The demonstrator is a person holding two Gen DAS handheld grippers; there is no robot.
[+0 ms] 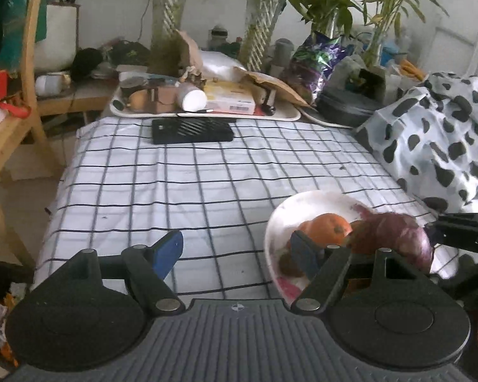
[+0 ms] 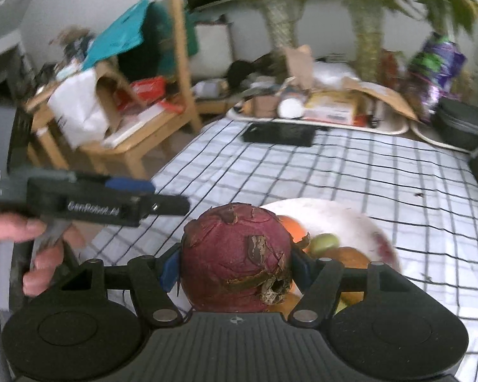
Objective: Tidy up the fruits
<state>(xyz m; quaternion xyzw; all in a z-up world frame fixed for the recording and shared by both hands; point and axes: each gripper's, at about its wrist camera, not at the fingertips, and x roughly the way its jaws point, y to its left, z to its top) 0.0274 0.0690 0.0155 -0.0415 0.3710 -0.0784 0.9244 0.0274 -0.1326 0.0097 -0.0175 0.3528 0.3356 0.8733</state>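
Right gripper (image 2: 235, 265) clamps a red onion (image 2: 235, 258), held just above the near rim of the white plate (image 2: 350, 219). Left gripper (image 1: 239, 251) gapes empty beside it. Advice: lower onto bare plate, clear of the orange (image 2: 291, 227), then release slowly.

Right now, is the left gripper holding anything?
No, the left gripper is open, its fingers spread over the checked cloth with nothing between them.

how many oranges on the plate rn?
2 that show: one orange at the plate's left, behind the red onion in the right claw; another nearer. More may be hidden.
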